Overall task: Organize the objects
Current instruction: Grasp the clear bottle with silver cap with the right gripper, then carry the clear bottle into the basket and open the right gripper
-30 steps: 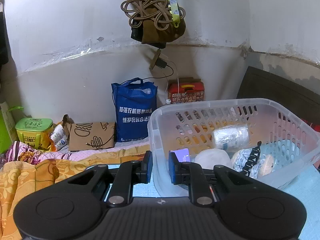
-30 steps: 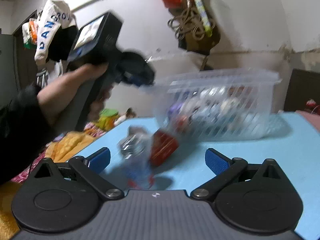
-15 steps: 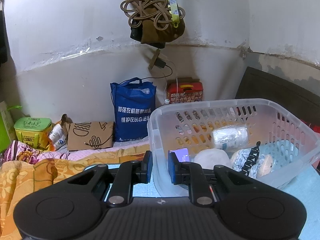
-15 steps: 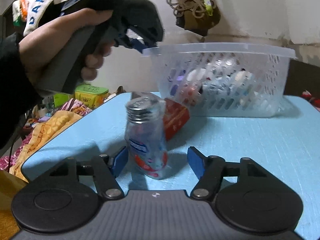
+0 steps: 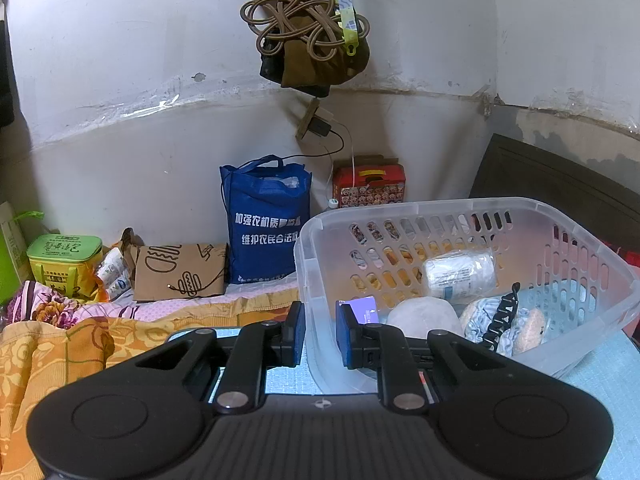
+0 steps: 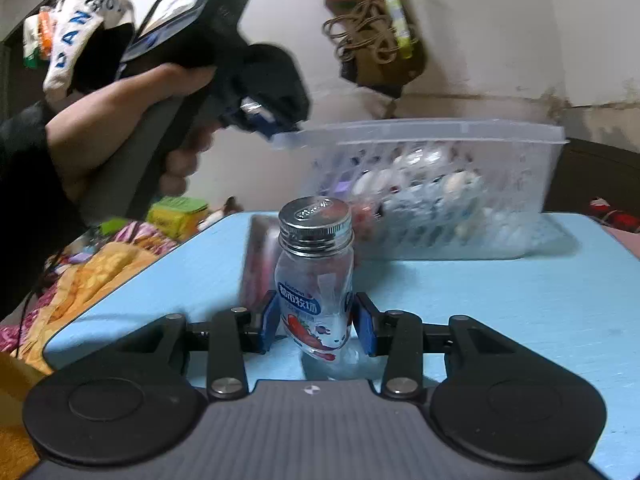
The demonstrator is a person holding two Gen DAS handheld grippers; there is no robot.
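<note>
1. Left wrist view: the left gripper is clamped on the near rim of the clear plastic basket, one blue pad outside the wall and the other inside.
2. The basket fills the view from 2 to 5 o'clock, with its far end resting on the light blue table.
3. Inside the basket lie a white bottle on its side near the far wall, a pale rounded lump just beyond the inner finger, a purple card beside it, and a black hair clip leaning across a patterned cloth bundle.
4. At 12 o'clock a blue tote bag stands against the wall, with a red tin to its right and a brown paper bag at 10 o'clock.
5. Right wrist view: the right gripper has closed on a small clear bottle with a silver screw cap, its pads touching both sides of the lower body. The bottle stands upright on the table, dead centre.
6. A red box, blurred, stands just behind the bottle at 11 o'clock.
7. At 10 o'clock a hand holds the left gripper, which grips the basket by its left rim; the basket is blurred, tilted, spanning 12 to 3 o'clock.
</note>
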